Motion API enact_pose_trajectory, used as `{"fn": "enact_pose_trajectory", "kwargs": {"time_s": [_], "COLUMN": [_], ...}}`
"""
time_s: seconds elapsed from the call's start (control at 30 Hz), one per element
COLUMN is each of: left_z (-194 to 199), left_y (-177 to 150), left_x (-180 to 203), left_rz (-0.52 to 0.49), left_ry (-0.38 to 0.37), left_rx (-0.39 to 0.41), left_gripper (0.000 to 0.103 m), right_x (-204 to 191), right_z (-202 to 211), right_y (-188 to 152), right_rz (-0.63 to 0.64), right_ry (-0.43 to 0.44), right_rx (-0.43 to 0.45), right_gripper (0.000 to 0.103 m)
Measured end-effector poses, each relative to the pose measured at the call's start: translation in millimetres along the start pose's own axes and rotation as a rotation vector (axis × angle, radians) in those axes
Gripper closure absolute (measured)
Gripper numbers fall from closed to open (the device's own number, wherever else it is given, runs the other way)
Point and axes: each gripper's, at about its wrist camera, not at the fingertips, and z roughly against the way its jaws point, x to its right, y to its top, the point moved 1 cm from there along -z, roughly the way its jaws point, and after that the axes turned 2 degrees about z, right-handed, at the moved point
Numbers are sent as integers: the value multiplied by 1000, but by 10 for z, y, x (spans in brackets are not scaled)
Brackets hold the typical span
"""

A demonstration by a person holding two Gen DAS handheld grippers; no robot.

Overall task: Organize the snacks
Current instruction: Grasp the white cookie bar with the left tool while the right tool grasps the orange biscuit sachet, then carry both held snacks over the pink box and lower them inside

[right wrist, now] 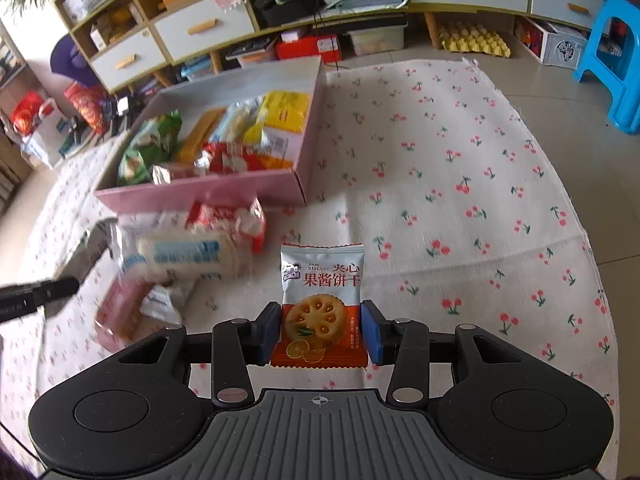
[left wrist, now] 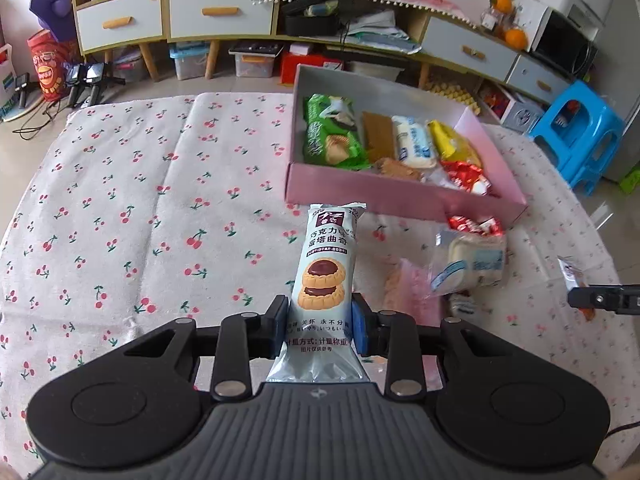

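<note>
My left gripper is shut on a pale blue chocolate tart cookie packet and holds it above the cherry-print cloth, in front of the pink box. My right gripper is shut on a white and orange jam biscuit packet, to the right of the pink box. The box holds several snacks: a green packet, a yellow one, a white one. Loose snacks lie in front of the box: a white roll packet, a red and white one, a pink one.
The cherry-print cloth covers the table. The other gripper's tip shows at the right edge of the left view and at the left edge of the right view. Behind are cabinets with drawers and a blue stool.
</note>
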Motion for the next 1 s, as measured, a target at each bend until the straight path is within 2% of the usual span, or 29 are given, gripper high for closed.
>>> {"fn": "enact_pose_trajectory", "kwargs": {"time_s": [0.43,0.57,0.9,1.0], "left_z": [171,123,-143,-209], "left_y": [241,346,513,552], "left_x": [156,225,314,356], "left_rz": [21,5,75,69], "left_ry": [-68,-74,-111,-106], "left_rx": [72,86,103,116], "left_gripper": [74,74,74,74], "right_x": [-135,-191,-253,-253], "right_z": [76,54,-146,-210], "right_y": [381,488,751,808], "right_rz": [-100,-119,-181,-208], "right_ry": [76,96,122,137], "right_rx": [78,102,170,183], "right_gripper": [61,61,61,61]}}
